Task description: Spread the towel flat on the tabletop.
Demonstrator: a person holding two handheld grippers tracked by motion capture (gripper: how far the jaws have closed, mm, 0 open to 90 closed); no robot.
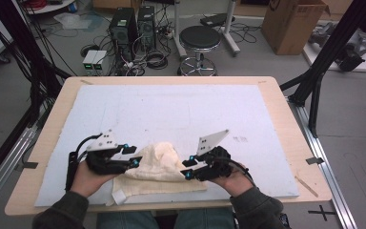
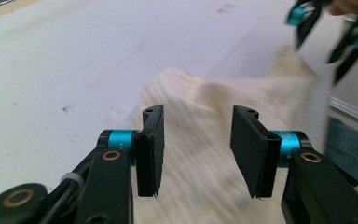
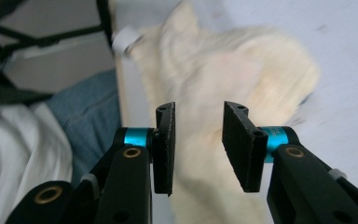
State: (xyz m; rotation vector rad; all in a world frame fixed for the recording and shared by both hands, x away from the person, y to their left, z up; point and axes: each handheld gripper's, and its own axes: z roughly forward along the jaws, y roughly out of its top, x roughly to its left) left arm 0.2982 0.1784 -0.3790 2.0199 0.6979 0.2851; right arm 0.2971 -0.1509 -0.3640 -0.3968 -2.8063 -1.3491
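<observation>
A crumpled cream cloth [image 1: 159,164] lies on the white mat near the table's front edge, one corner hanging over the mat's front rim. My left gripper [image 1: 132,155] sits at the cloth's left side, its jaws apart. In the left gripper view the cloth [image 2: 200,100] lies below and beyond the open left gripper [image 2: 198,135], with nothing pinched. My right gripper [image 1: 187,167] is at the cloth's right side. In the right gripper view, blurred cloth [image 3: 223,70] shows past the open right gripper [image 3: 198,130]. The right gripper [image 2: 326,28] also appears at the far side of the cloth.
The white mat [image 1: 171,105] covers most of the wooden table [image 1: 295,143]. Beyond the table stand a black stool [image 1: 199,40], computer towers [image 1: 124,28] and a cardboard box [image 1: 293,24]. The person's jeans [image 3: 88,107] show below the table's front edge.
</observation>
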